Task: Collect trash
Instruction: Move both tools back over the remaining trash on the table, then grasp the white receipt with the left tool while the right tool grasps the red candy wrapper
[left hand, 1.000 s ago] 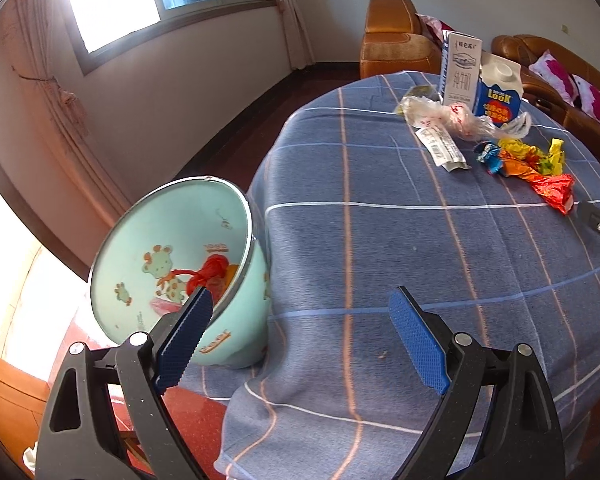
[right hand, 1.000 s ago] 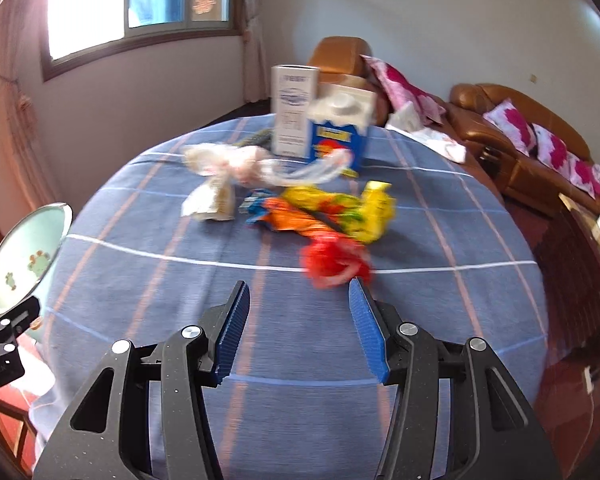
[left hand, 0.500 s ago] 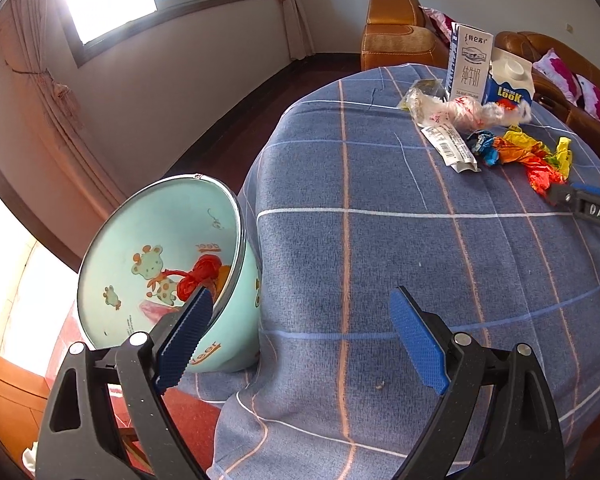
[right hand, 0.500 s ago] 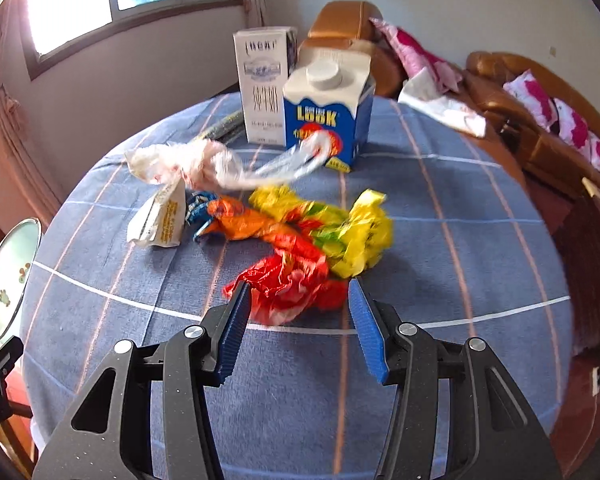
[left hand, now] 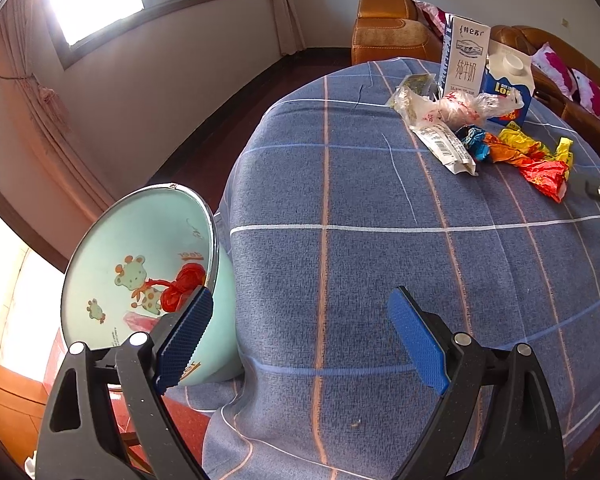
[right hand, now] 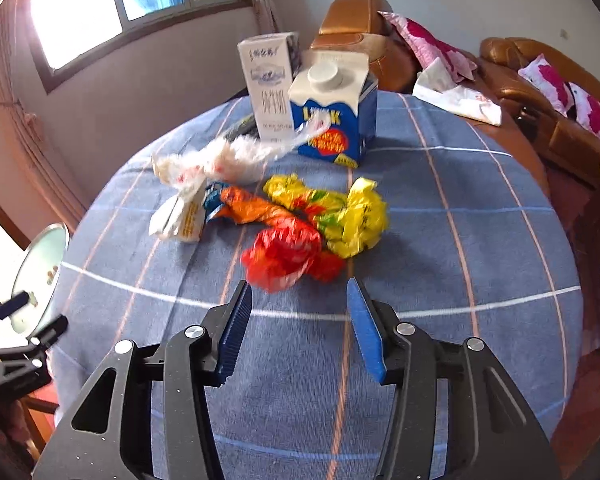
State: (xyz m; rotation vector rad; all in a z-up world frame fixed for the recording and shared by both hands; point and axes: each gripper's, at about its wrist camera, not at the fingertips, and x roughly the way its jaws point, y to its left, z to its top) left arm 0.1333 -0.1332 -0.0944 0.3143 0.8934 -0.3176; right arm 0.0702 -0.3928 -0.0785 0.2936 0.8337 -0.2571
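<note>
Over table | right gripper [right hand: 298, 316] closer to blurred, seemingly red wrapper [right hand: 284, 256] | both fingers apart

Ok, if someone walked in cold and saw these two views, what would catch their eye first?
Probably the bright heap of crumpled wrappers in the middle of the blue checked tablecloth, the red wrapper nearest the open right gripper and the yellow wrapper beyond it. Next, the mint green cartoon basin tilted at the table's edge by the open left gripper, red trash already inside.
</note>
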